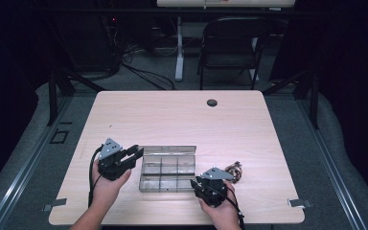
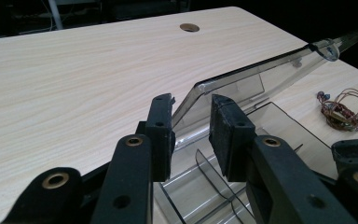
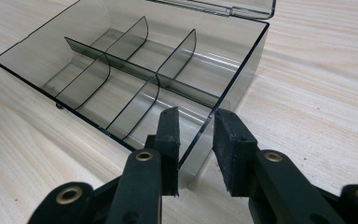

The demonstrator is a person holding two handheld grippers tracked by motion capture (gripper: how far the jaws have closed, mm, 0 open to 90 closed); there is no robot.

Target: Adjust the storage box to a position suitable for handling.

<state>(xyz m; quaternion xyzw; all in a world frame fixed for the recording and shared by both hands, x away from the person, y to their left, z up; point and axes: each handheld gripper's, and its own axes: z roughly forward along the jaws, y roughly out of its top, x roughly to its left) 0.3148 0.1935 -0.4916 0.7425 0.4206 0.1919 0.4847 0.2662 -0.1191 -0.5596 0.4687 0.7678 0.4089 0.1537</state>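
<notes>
A clear smoky plastic compartment box lies on the wooden table with its lid tilted open at the back. My left gripper is at the lid's left end. In the left gripper view the lid's corner stands between the jaws of the left gripper, with a gap at the right pad, so it is open. My right gripper is at the box's near right corner. In the right gripper view the jaws of this gripper straddle that corner wall, also open.
A small bundle of coloured wire lies on the table just right of the box, also seen as a wire bundle in the left gripper view. A dark grommet hole sits near the far edge. A folding chair stands beyond the table.
</notes>
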